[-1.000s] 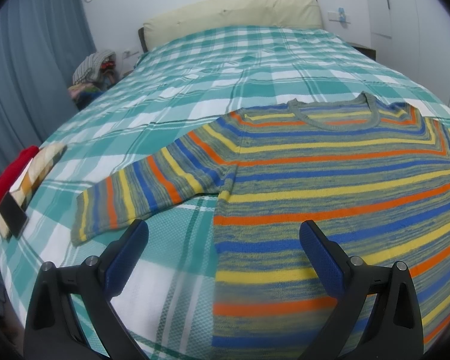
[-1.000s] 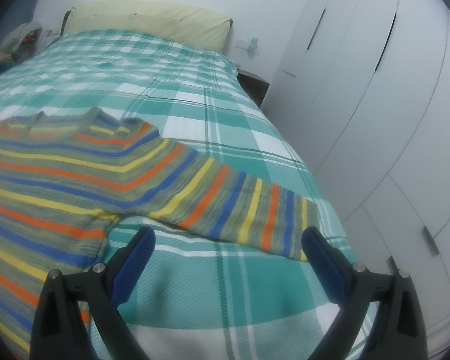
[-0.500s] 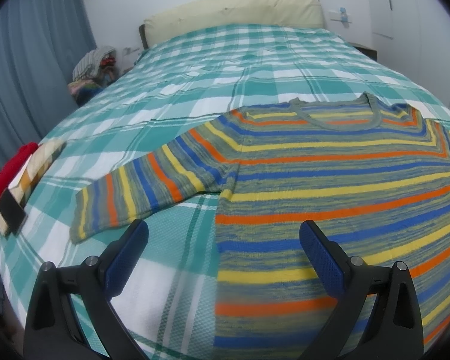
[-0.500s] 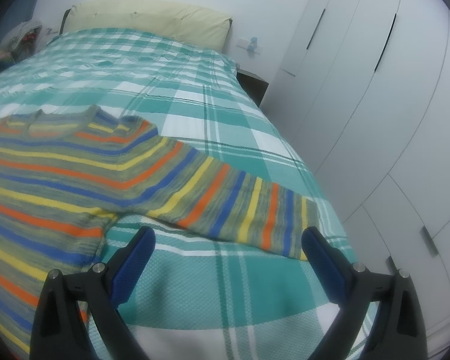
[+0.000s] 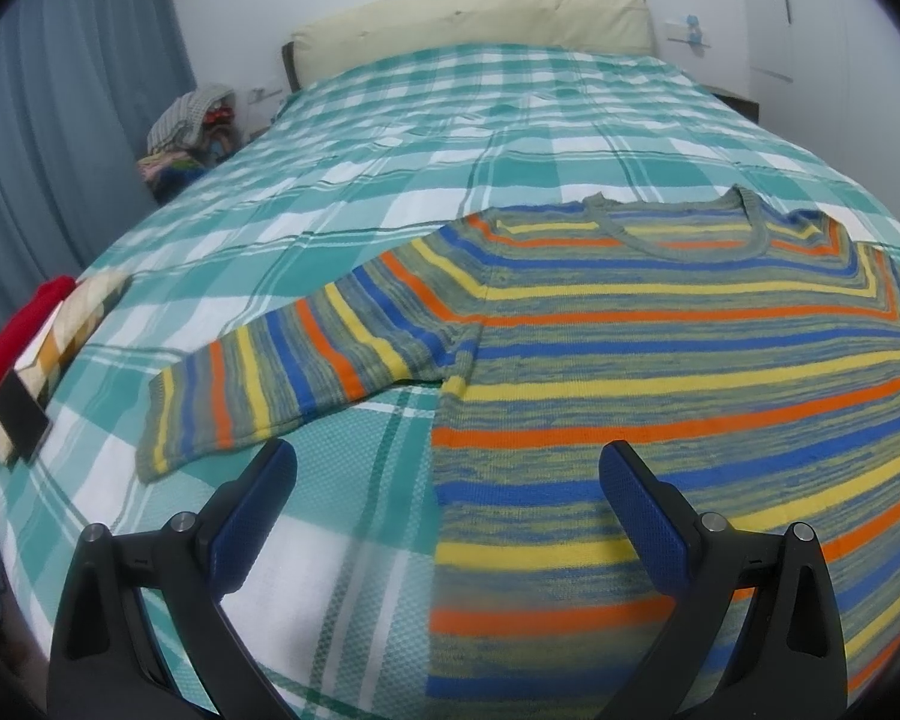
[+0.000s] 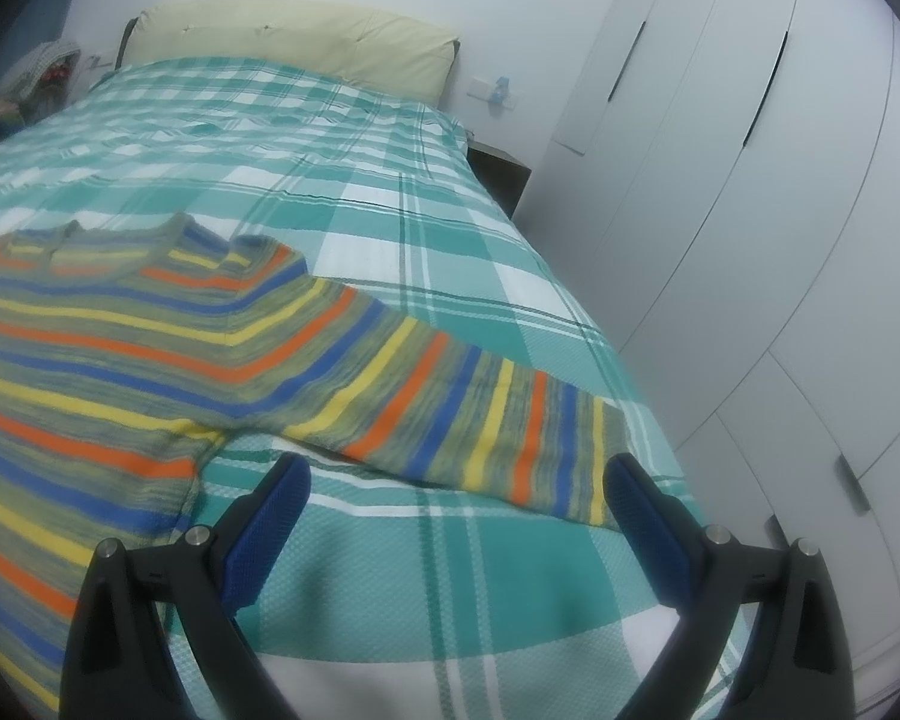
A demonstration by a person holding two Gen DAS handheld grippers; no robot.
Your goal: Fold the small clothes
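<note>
Left gripper [image 5: 447, 480] agape above sweater [image 5: 660, 360] side edge; right gripper [image 6: 456, 495] agape, sleeve [image 6: 468, 420] slanting toward frame's lower right, cuff seemingly nearest right finger.

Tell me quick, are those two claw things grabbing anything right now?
Left gripper: open, holding nothing, above the striped sweater.
Right gripper: open, holding nothing, near the sweater's sleeve.

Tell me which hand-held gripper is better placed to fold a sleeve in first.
Right, probably: the right hand-held gripper is open directly before its sleeve, cuff near one finger. The left hand-held gripper straddles the sweater's body edge.
</note>
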